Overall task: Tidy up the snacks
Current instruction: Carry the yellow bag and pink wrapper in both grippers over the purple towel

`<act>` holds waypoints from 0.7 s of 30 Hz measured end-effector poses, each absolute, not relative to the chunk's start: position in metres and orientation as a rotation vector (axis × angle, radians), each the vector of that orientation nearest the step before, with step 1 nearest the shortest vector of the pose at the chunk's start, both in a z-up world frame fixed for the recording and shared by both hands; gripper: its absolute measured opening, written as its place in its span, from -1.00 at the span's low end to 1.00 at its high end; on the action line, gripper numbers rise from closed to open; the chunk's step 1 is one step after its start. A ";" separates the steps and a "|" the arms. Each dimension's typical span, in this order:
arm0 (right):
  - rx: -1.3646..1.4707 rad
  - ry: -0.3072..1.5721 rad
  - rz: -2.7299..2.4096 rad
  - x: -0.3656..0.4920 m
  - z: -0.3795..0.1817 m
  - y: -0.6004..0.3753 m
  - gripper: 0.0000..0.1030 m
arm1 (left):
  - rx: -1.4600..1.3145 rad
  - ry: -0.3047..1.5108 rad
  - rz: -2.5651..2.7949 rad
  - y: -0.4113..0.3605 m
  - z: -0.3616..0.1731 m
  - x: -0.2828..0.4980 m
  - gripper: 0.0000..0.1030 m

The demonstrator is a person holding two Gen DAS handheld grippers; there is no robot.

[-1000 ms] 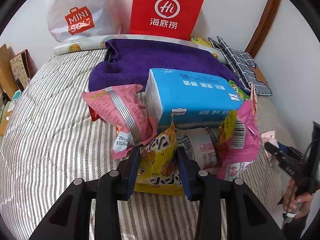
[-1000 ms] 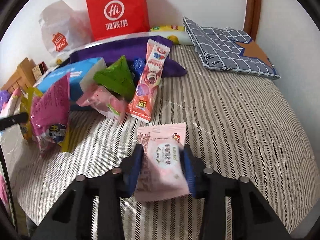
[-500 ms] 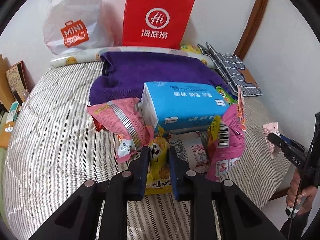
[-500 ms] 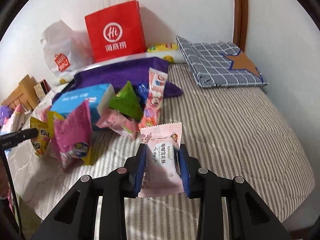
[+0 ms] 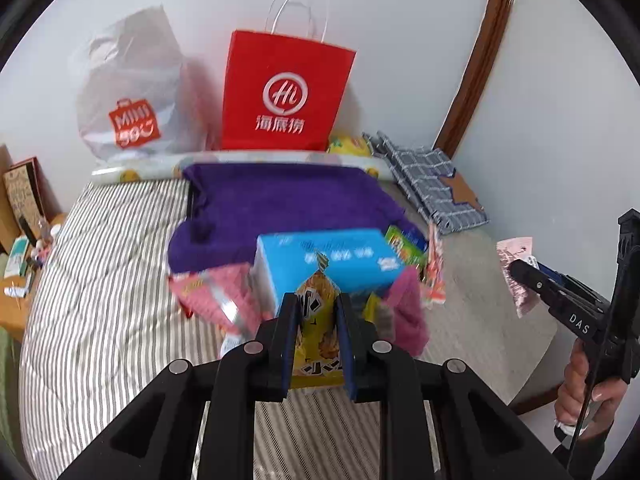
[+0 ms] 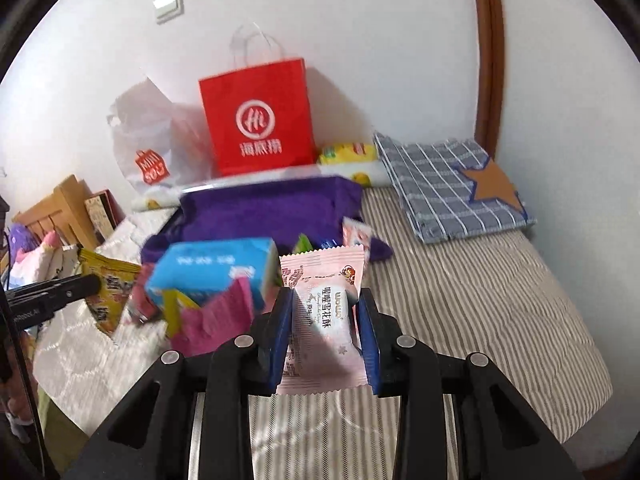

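Striped bed (image 5: 100,300), both tongs now lifted higher, snacks clamped

The yellow snack packet (image 5: 318,332) and pale pink snack packet (image 6: 324,320) are glossy, crinkled plastic film. The striped bed cover (image 6: 480,288) is quilted matt cloth and the purple towel (image 5: 280,204) is fuzzy. The red bag (image 5: 286,92) is smooth matt paper; both grippers' frames are matt black plastic.

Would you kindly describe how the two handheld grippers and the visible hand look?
Both the left gripper and the right gripper are matte black frames with blue finger pads and silver round fasteners. The right one carries white "DAS" lettering. The bare hand grips its handle; no sleeve shows.
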State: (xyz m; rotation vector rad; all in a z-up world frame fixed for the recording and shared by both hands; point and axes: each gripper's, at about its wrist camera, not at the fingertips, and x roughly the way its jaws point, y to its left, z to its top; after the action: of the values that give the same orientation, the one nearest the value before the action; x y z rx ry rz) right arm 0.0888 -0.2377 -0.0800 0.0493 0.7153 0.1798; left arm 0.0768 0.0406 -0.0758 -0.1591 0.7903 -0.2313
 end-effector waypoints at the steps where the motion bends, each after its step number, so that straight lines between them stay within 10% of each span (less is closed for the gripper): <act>1: 0.052 0.709 0.189 0.091 -0.075 -0.234 -0.38 | -0.163 0.785 -0.236 0.039 -0.072 0.079 -0.64; 21: 0.040 0.617 0.318 0.188 -0.024 -0.181 -0.38 | -0.186 0.703 -0.199 0.047 -0.018 0.177 -0.64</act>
State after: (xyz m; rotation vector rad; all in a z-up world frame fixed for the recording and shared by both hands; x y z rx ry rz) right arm 0.1882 -0.1806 -0.0240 0.0397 0.6170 0.3181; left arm 0.1770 0.0469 -0.0176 -0.1861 0.7027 -0.1992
